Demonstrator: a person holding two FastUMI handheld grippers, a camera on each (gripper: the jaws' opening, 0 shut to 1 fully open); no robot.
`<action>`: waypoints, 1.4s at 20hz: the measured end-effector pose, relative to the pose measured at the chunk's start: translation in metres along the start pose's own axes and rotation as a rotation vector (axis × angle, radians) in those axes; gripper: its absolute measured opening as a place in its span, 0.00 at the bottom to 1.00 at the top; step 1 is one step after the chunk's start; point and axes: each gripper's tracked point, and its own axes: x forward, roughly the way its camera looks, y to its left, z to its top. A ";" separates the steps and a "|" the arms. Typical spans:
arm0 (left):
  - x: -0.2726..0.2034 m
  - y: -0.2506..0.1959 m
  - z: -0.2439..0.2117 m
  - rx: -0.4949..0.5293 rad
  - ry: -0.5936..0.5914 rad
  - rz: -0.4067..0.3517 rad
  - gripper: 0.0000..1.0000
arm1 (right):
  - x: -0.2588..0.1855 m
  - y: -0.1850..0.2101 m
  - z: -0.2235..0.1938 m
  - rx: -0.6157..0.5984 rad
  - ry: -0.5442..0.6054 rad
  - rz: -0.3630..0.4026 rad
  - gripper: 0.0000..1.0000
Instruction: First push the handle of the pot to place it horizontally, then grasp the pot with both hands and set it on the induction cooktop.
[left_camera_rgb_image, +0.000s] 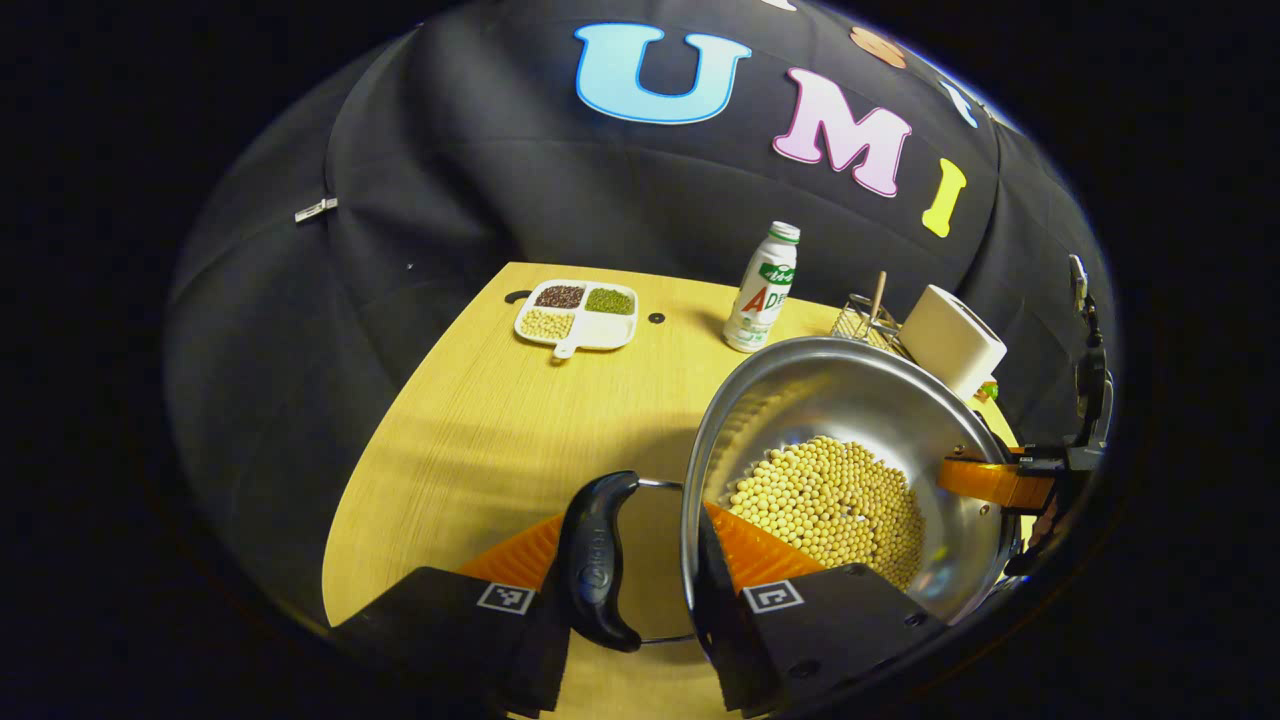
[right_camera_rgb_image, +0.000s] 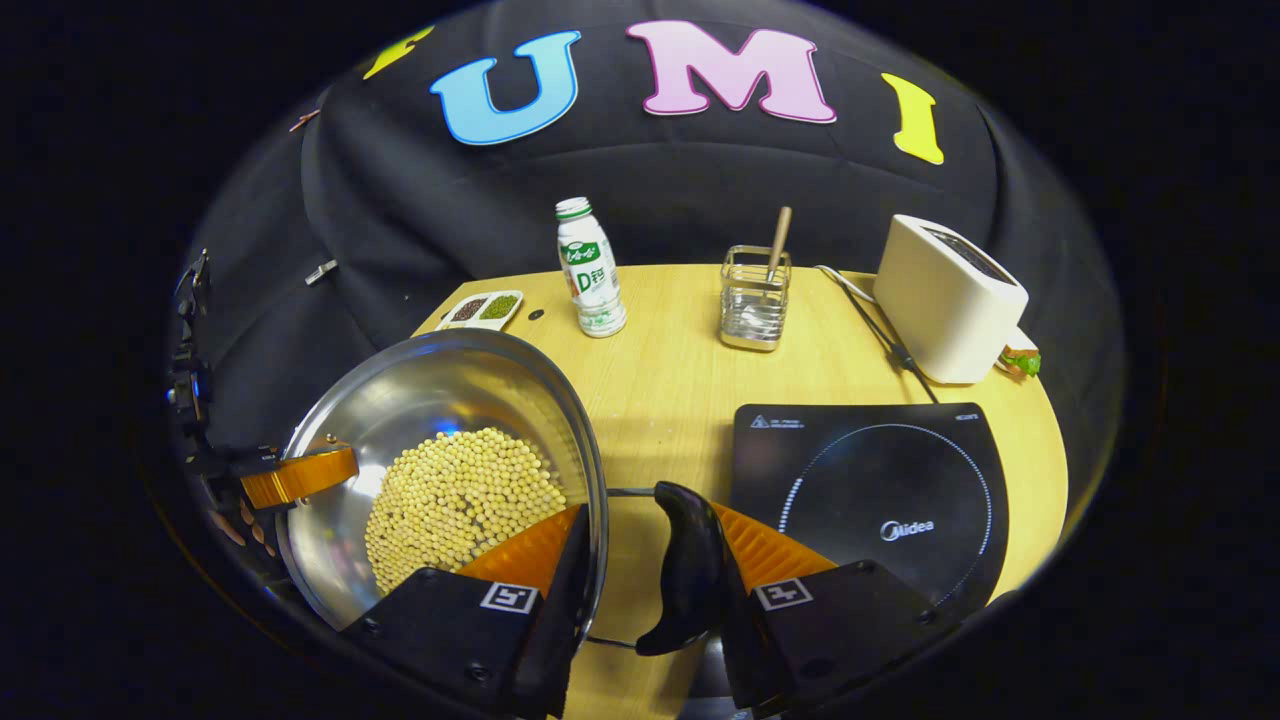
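While the steel pot (left_camera_rgb_image: 850, 400) full of pale beans (left_camera_rgb_image: 835, 505) hangs above the table (left_camera_rgb_image: 480, 440), each hand-held gripper pinches one side of it. In the left gripper view, the left hand-held gripper (left_camera_rgb_image: 640, 560) has one finger outside the black side handle (left_camera_rgb_image: 597, 560) and the other finger inside the pot wall, so the handle and rim sit clamped between them. Far across the pot from it, the right hand-held gripper (left_camera_rgb_image: 1000, 482) reaches over the opposite rim. In the right gripper view, the right hand-held gripper (right_camera_rgb_image: 645, 560) grips the same way: one finger lies inside the pot (right_camera_rgb_image: 440, 400) against the wall, the other presses on the outer side of the second black handle (right_camera_rgb_image: 688, 570). The left hand-held gripper (right_camera_rgb_image: 300, 477) shows at the far rim, beyond the beans (right_camera_rgb_image: 460, 500). Just to the right of the right hand-held gripper, the black induction cooktop (right_camera_rgb_image: 870, 490) lies flat on the table (right_camera_rgb_image: 660, 380), beside the pot and not under it. Ahead of this hand-held gripper stand a white bottle (right_camera_rgb_image: 588, 265), a glass holder with a wooden stick (right_camera_rgb_image: 755, 295) and a white toaster (right_camera_rgb_image: 945, 300), with a divided dish of grains (right_camera_rgb_image: 482, 308) ahead to the left.
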 end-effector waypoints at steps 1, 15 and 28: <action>-0.003 -0.010 0.002 -0.001 0.002 -0.005 0.61 | -0.005 -0.007 0.004 0.001 -0.005 -0.002 0.63; -0.003 -0.145 0.024 0.018 -0.017 -0.067 0.61 | -0.061 -0.131 0.042 0.022 -0.075 -0.054 0.63; 0.033 -0.257 0.018 0.046 0.011 -0.107 0.61 | -0.073 -0.246 0.037 0.061 -0.058 -0.106 0.63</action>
